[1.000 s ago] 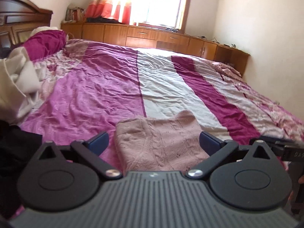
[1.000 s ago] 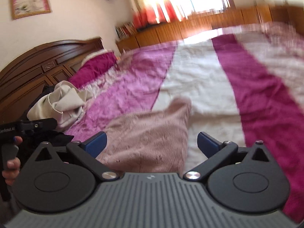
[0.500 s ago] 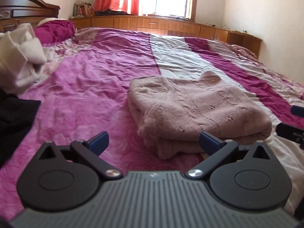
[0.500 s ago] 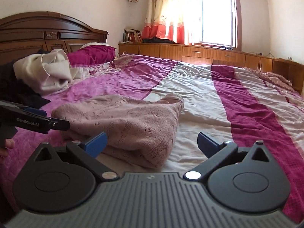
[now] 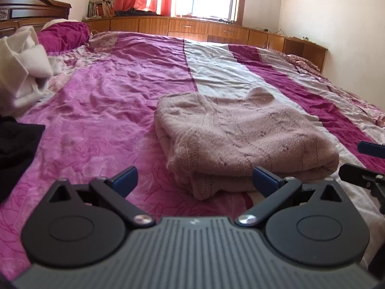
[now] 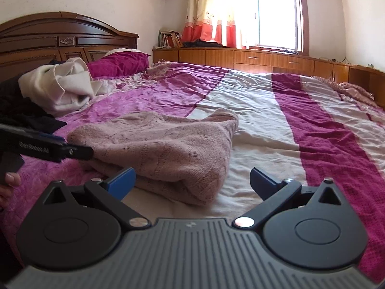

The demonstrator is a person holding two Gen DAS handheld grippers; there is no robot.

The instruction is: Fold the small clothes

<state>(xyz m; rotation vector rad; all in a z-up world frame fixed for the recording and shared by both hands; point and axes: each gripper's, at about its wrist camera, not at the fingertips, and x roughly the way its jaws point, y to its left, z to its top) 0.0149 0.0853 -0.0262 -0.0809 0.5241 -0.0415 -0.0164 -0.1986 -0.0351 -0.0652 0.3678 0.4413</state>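
Observation:
A dusty-pink knit sweater (image 5: 240, 134) lies folded in a low stack on the striped bedspread (image 5: 108, 101); the right wrist view shows the sweater (image 6: 168, 149) too. My left gripper (image 5: 195, 180) stands open just short of the sweater's near edge, nothing between its blue fingertips. My right gripper (image 6: 191, 183) is open as well, low over the bedspread (image 6: 276, 120) by the sweater's near right corner. Each gripper shows at the edge of the other's view: the right one (image 5: 370, 161) and the left one (image 6: 48, 148), held by a hand (image 6: 9, 183).
A crumpled cream garment (image 6: 60, 84) and a black garment (image 6: 26, 115) lie at the left near the magenta pillow (image 6: 118, 63) and wooden headboard (image 6: 60, 41). Wooden cabinets (image 6: 264, 60) run under the window. Bare bedspread stretches behind and right of the sweater.
Both grippers dropped low and drew back from above the sweater a second ago; since half a second ago they barely shifted. The sweater lies still, and both stay open.

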